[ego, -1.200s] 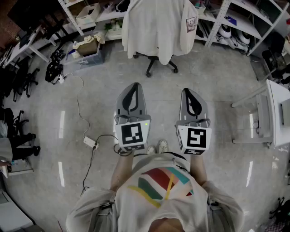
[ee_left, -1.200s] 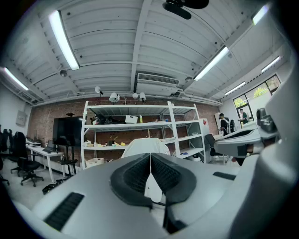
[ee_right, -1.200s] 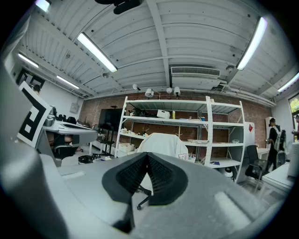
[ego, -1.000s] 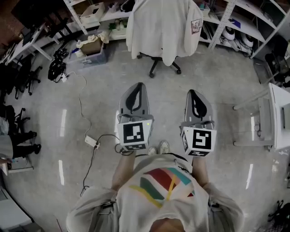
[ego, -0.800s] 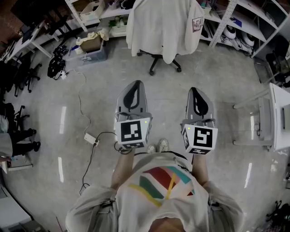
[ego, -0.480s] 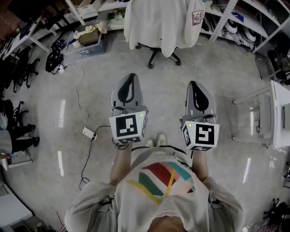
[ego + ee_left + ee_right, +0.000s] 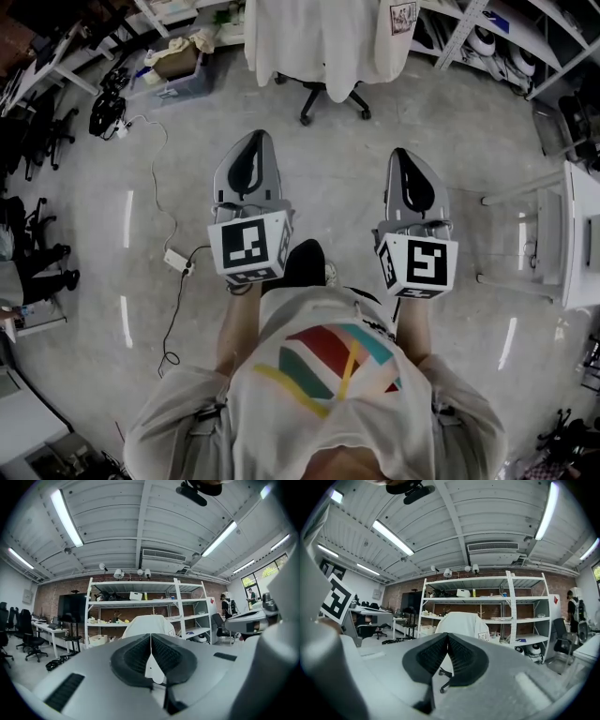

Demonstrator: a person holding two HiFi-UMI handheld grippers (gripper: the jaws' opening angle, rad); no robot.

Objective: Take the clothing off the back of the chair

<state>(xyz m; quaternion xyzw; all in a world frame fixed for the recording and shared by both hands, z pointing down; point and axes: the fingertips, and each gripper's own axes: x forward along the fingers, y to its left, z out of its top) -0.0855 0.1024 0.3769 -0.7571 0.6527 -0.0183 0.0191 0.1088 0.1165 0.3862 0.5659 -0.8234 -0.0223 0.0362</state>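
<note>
A white coat (image 7: 323, 37) with a small badge on its sleeve hangs over the back of a wheeled office chair (image 7: 330, 94) at the top of the head view. It also shows ahead as the white coat (image 7: 149, 623) in the left gripper view and the white coat (image 7: 463, 623) in the right gripper view. My left gripper (image 7: 246, 150) and right gripper (image 7: 412, 167) are held side by side, level, well short of the chair. Both are shut with nothing between the pads.
Metal shelving (image 7: 506, 616) stands behind the chair. A cardboard box and a bin (image 7: 173, 70) sit at the upper left, with a power strip and cable (image 7: 175, 260) on the floor. A white table (image 7: 574, 234) is at the right. Black chairs (image 7: 37, 141) line the left.
The chair and coat have slid up toward the top edge of the head view as I walk closer. Both grippers stay shut and side by side.
</note>
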